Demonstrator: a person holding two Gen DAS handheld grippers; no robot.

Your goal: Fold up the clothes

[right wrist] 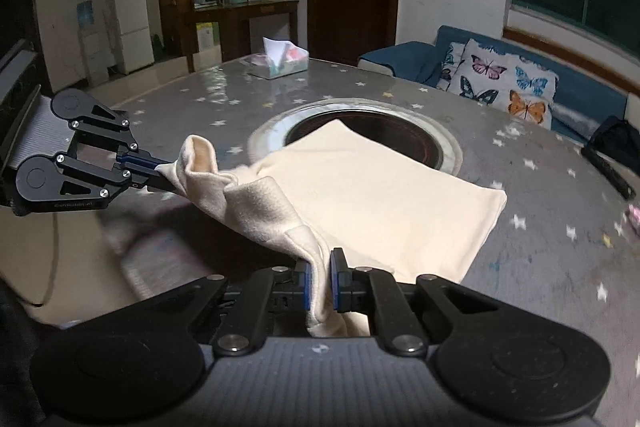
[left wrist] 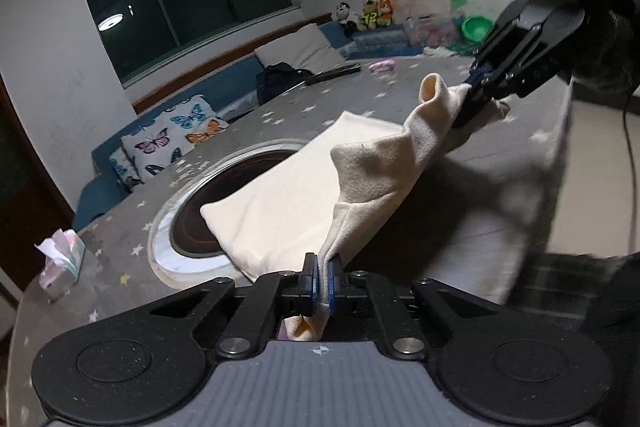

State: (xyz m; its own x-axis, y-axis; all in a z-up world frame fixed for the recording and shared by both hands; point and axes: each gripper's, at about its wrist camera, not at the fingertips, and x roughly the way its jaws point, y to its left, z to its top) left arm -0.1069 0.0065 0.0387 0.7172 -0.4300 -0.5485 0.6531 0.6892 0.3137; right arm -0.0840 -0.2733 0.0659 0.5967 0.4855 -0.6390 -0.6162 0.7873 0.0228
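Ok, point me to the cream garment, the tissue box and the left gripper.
cream garment (right wrist: 380, 195), right wrist view, flat middle panel.
tissue box (right wrist: 280, 65), right wrist view, its front side.
left gripper (left wrist: 323, 273), left wrist view, between the fingertips, pinching fabric.

My left gripper (left wrist: 323, 281) is matte black: two round pivot housings joined by flat link arms fastened with silver screws, blue pads lining the inner faces of its short black fingers (left wrist: 310, 277). Behind them sits a grey ribbed body bearing a small white crosshair mark. My right gripper (right wrist: 321, 283) is its twin, with the same blue pads, silver screws and grey ribbed deck. Seen from my left, the right unit carries a black block on top with a green light, and a thin dark cable (left wrist: 630, 163) hangs below it.
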